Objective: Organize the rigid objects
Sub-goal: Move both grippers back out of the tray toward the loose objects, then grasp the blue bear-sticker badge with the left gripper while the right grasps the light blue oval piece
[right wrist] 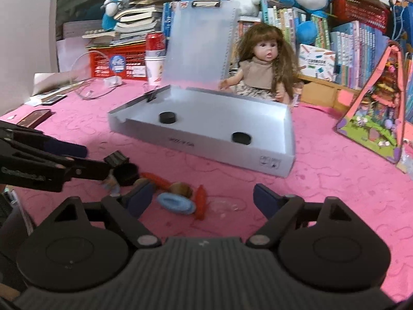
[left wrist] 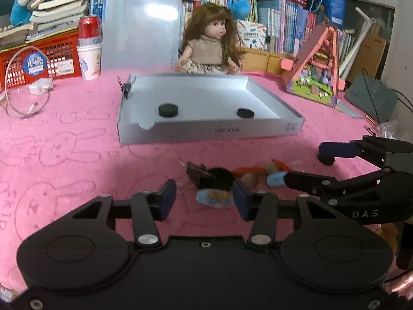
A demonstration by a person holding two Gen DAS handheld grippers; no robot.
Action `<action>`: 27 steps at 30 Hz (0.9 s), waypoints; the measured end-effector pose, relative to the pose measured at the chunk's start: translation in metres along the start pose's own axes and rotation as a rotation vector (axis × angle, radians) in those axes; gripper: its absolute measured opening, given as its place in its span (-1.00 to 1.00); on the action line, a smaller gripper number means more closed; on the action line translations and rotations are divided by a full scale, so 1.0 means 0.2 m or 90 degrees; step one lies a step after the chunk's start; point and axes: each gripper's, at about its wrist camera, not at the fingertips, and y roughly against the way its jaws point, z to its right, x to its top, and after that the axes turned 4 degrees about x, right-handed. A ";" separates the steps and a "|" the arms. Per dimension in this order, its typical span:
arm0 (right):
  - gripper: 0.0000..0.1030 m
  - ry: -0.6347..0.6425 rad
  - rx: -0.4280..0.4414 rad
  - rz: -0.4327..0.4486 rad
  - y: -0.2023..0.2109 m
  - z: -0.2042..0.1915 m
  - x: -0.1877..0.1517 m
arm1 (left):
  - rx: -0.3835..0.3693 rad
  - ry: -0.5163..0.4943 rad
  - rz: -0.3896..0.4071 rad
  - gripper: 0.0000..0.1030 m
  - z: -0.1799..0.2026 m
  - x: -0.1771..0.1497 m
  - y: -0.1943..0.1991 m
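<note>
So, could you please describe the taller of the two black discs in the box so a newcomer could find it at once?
Start at the shallow grey box lying open on the pink cloth in front of the doll. Two black discs sit on its floor; take the taller black disc, on the side with the black binder clip. The flatter black disc lies apart from it, toward the opposite end.

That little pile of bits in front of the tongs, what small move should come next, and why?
Probably ease the left tongs forward and close on the black round piece. It lies just beyond the blue pads, which don't yet press on it. Two similar black discs already sit in the open grey box, so it likely belongs there.
</note>
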 end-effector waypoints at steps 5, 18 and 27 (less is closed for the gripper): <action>0.45 -0.002 0.016 -0.015 0.00 -0.03 -0.02 | 0.007 -0.007 -0.003 -0.13 0.03 -0.03 -0.02; 0.02 -0.032 0.033 -0.028 -0.01 -0.06 -0.03 | 0.035 -0.052 0.005 -0.32 0.11 -0.06 -0.09; 0.01 -0.060 0.041 -0.039 -0.04 -0.08 -0.04 | 0.058 -0.068 0.013 -0.40 0.11 -0.06 -0.07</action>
